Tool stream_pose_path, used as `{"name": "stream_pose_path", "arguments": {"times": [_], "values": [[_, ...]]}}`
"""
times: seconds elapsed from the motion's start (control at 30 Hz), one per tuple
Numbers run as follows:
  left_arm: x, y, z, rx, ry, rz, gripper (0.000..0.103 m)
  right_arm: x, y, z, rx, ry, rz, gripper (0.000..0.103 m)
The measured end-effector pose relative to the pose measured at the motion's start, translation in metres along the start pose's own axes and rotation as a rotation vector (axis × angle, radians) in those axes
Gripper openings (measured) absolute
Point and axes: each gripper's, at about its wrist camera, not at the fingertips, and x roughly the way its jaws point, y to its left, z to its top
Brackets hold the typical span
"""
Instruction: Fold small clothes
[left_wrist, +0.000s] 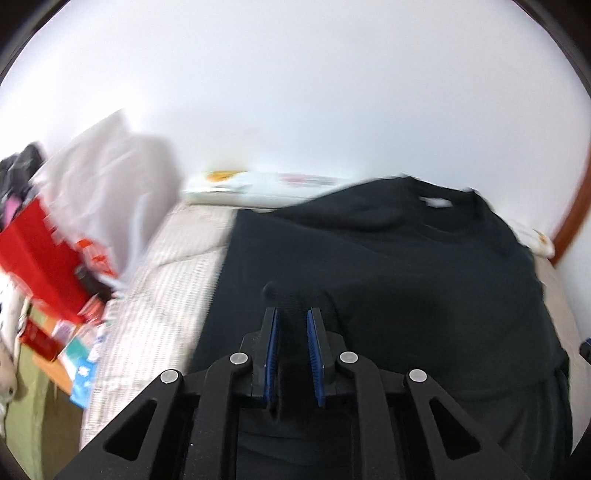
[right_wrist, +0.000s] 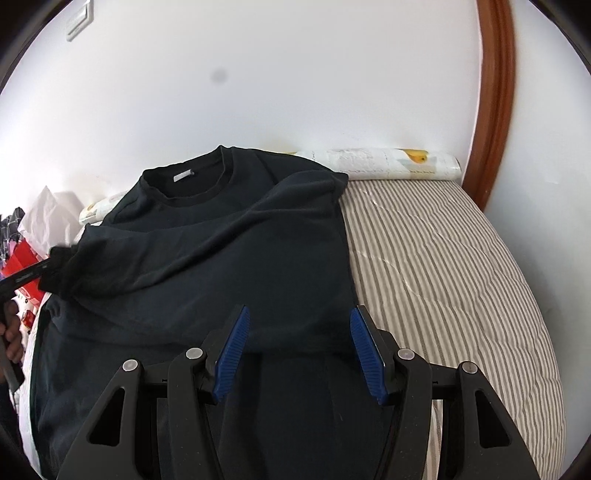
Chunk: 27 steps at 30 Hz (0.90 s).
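A black T-shirt (right_wrist: 229, 258) lies on a striped mattress (right_wrist: 443, 266), neck toward the wall, its right sleeve folded in over the chest. My left gripper (left_wrist: 292, 314) is shut on a bunch of the shirt's left sleeve (left_wrist: 295, 295) and holds it lifted above the shirt body (left_wrist: 406, 277); it also shows at the left of the right wrist view (right_wrist: 44, 267). My right gripper (right_wrist: 299, 314) is open and empty, its blue pads (right_wrist: 369, 350) apart just above the shirt's lower half.
A rolled patterned sheet (right_wrist: 399, 162) lies along the wall at the head of the mattress. Left of the bed are a red bag (left_wrist: 37, 254), a white plastic bag (left_wrist: 110, 184) and small boxes (left_wrist: 66, 339). A brown door frame (right_wrist: 495, 96) stands at the right.
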Motion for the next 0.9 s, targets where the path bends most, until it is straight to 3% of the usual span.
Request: {"name": "stream_pose_path", "arguments": {"times": [0.17,0.4,0.73,0.9], "values": [[0.015,0.044,-0.012,-0.083,0.067,-0.01,0.015,0.028,-0.001,0.006,-0.001,0.02,-0.041,0.056],[0.012,0.049,-0.029,-0.068,0.088,-0.016,0.016,0.074,-0.02,-0.004,0.052,0.153,-0.125,0.056],[-0.027,0.044,-0.063,-0.041,0.088,-0.044,0.024,-0.008,-0.037,-0.057,0.047,0.127,-0.093,0.066],[-0.053,0.05,-0.101,-0.036,0.104,-0.046,0.038,-0.034,-0.05,-0.106,0.094,0.165,-0.05,0.068]]}}
